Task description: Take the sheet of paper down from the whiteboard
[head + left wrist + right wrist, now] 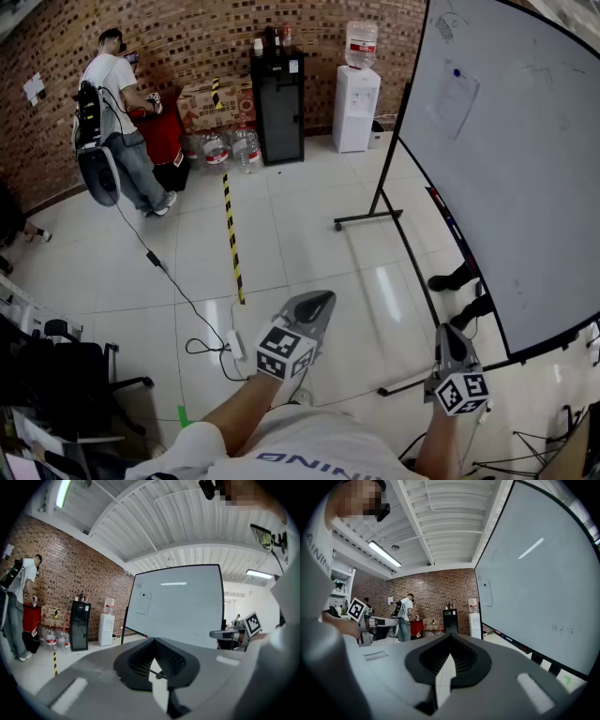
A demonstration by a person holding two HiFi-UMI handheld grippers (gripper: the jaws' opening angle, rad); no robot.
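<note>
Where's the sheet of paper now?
Head view, upper right: the sheet of paper hangs on the whiteboard near its far end, under a blue magnet.

White paper sheet (457,98) flat against upright whiteboard (530,178), upper left part.

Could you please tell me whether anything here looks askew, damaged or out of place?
Nothing looks damaged or spilled. The sheet of paper hangs on the whiteboard under one blue magnet; only a loose cable trails across the floor.
</note>
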